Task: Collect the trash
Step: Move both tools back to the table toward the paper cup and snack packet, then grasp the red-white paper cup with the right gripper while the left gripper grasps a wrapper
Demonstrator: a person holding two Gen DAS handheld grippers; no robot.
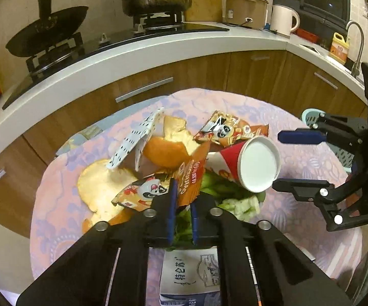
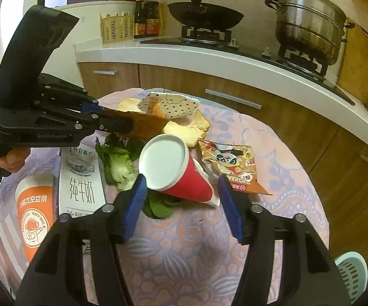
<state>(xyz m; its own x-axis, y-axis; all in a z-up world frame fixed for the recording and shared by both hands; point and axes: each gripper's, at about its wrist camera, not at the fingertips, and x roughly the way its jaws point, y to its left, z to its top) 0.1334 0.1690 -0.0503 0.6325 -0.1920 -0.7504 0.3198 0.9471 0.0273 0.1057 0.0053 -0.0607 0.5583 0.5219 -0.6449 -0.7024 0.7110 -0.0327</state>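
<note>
A round table [image 2: 204, 250] under a pink and lilac patterned cloth stands in front of a kitchen counter [image 2: 234, 56]; on the counter, a black wok [image 2: 205, 16] and a steel steamer pot [image 2: 311, 23] sit on the hob. The trash lies heaped at the table's middle — a milk carton [image 2: 80, 178] and an orange soy-milk cup [image 2: 32, 219] at the left, pale orange peel [image 2: 184, 131] at the far side, green vegetable scraps [image 2: 119, 163] near the carton; a red paper cup [image 2: 173, 173] lies on its side, white mouth facing left; just right of it, a panda snack wrapper [image 2: 231, 164]. The left gripper [image 1: 183, 199] is pinching an orange snack wrapper [image 1: 190, 178] between its blue pads; the right gripper [image 2: 184, 191] is spread wide, a pad either side of the red cup, not touching.
</note>
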